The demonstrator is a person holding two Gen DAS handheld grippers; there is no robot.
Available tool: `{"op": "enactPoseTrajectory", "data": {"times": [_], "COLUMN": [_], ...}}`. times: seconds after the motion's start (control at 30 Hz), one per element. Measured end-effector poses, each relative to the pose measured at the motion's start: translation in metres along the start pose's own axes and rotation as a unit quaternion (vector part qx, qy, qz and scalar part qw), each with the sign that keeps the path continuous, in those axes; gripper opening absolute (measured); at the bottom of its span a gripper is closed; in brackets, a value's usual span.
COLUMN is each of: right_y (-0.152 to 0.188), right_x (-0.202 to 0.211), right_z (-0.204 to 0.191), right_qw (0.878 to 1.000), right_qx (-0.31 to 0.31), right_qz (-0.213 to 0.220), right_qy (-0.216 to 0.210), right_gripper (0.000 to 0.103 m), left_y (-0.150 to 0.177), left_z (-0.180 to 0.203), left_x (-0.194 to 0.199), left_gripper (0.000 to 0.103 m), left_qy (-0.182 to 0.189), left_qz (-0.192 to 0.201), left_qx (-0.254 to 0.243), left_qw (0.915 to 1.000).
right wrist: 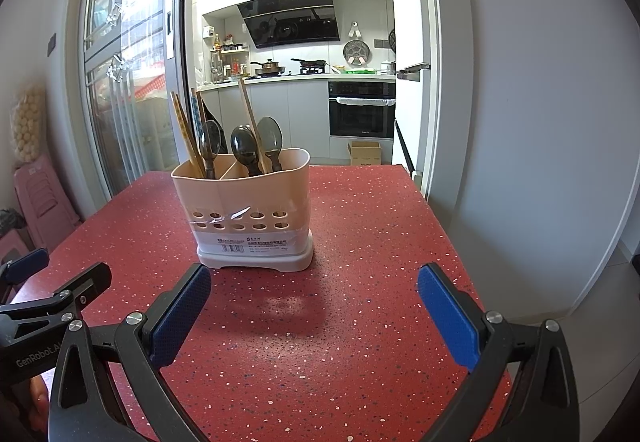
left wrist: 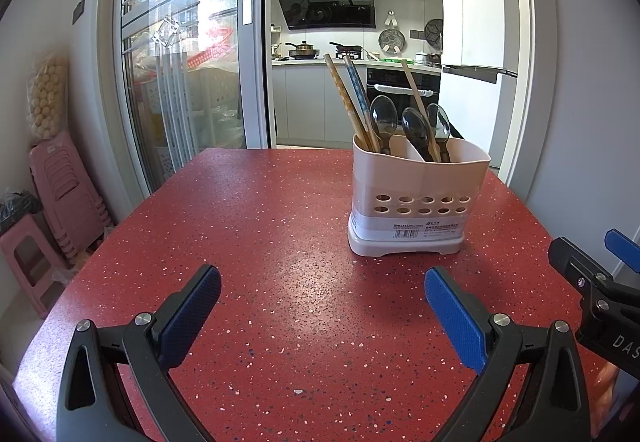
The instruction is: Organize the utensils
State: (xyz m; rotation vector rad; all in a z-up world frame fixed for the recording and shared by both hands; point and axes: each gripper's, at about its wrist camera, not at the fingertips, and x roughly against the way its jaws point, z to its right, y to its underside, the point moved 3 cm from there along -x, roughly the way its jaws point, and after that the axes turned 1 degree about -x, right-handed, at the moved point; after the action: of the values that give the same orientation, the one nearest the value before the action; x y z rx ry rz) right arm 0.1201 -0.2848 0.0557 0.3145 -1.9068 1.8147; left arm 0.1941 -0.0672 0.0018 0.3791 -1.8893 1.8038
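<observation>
A beige two-compartment utensil holder (left wrist: 416, 198) stands upright on the red speckled table (left wrist: 260, 242); it also shows in the right wrist view (right wrist: 246, 202). It holds three dark spoons (left wrist: 383, 118) and several chopsticks (left wrist: 348, 98), split between both compartments. My left gripper (left wrist: 322, 306) is open and empty, low over the table, short of the holder and to its left. My right gripper (right wrist: 314, 306) is open and empty, just in front of the holder and to its right. Each gripper shows at the edge of the other's view.
The table's right edge (right wrist: 448, 242) runs close to a white wall. Pink plastic stools (left wrist: 64, 198) are stacked on the floor to the left. A glass sliding door (left wrist: 180, 62) and an open kitchen doorway lie beyond the table's far edge.
</observation>
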Motion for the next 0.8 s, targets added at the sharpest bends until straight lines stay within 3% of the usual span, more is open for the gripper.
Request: {"op": "enactPoseTrajectory", "data": {"times": [0.8], "right_y": [-0.0013], "right_x": [0.001], "right_z": [-0.0009], "right_qw": [1.0], "right_qx": [-0.004], "right_qz": [-0.001], "right_qy": [0.0], "right_gripper": [0.103], "left_y": [-0.0026], "left_z": [0.0009], "left_x": [0.0019], "left_gripper": [0.103], "left_qy": [0.002], "left_qz": [0.002], "left_qx": [-0.001], "left_qw": [1.0]}}
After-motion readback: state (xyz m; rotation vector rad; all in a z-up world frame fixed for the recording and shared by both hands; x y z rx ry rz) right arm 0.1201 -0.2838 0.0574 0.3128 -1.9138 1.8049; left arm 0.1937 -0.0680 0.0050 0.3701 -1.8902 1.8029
